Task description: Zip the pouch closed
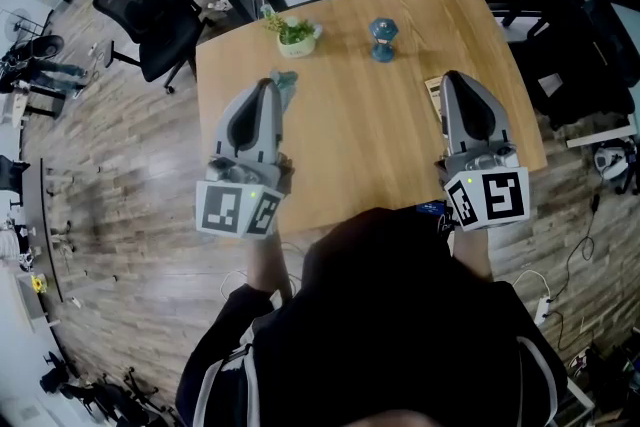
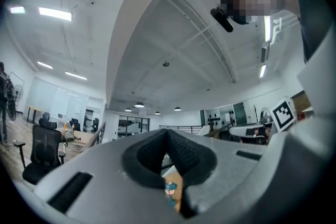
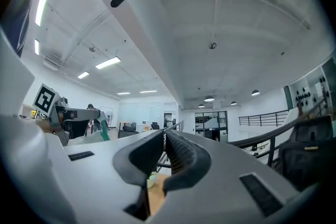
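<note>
Pouch: probably the teal piece just beside my left tip. Zip unreadable, and I can't tell if it rests on the table.
Left gripper: pads together, nothing showing between them.
Right gripper: closed, empty, well apart.
Why: both are tilted up, likely parked.

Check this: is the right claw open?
No, the right claw has its jaws pressed together at the tips, with nothing between them.
</note>
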Action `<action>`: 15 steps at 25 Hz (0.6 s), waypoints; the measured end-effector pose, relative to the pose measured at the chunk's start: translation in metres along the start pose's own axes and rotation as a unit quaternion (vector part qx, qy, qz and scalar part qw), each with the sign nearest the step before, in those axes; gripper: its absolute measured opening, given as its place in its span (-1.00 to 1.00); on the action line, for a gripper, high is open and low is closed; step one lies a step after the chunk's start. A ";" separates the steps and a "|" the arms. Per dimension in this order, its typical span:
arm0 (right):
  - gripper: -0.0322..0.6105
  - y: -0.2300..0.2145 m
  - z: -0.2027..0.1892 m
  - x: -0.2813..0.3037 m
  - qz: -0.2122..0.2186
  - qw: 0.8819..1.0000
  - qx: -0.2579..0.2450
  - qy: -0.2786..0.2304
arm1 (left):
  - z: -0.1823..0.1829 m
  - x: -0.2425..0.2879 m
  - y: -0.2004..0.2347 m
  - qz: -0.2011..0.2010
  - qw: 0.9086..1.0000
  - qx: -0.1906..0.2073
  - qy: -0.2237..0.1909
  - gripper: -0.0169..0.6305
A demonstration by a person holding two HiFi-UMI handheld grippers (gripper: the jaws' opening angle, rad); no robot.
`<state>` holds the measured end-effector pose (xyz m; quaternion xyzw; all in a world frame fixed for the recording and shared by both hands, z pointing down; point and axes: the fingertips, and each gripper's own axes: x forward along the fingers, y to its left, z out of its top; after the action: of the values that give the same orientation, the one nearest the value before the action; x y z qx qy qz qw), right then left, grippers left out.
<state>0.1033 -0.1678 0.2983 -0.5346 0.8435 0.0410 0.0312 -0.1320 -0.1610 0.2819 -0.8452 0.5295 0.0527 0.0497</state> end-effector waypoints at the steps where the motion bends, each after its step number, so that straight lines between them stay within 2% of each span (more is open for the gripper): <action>1: -0.82 0.001 0.002 -0.001 0.002 1.000 -0.003 -0.001 | -0.001 0.000 0.001 0.001 1.000 0.001 0.002 -0.95; 7: -0.86 -0.002 0.013 -0.007 -0.004 1.000 -0.018 -0.014 | -0.004 -0.001 0.007 0.006 1.000 -0.001 0.004 -0.95; 15: -0.86 -0.007 0.011 -0.009 -0.002 1.000 -0.016 -0.006 | -0.004 0.002 0.001 -0.006 1.000 -0.005 0.003 -0.95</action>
<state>0.1135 -0.1620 0.2876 -0.5363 0.8417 0.0571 0.0275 -0.1314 -0.1637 0.2858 -0.8488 0.5242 0.0528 0.0442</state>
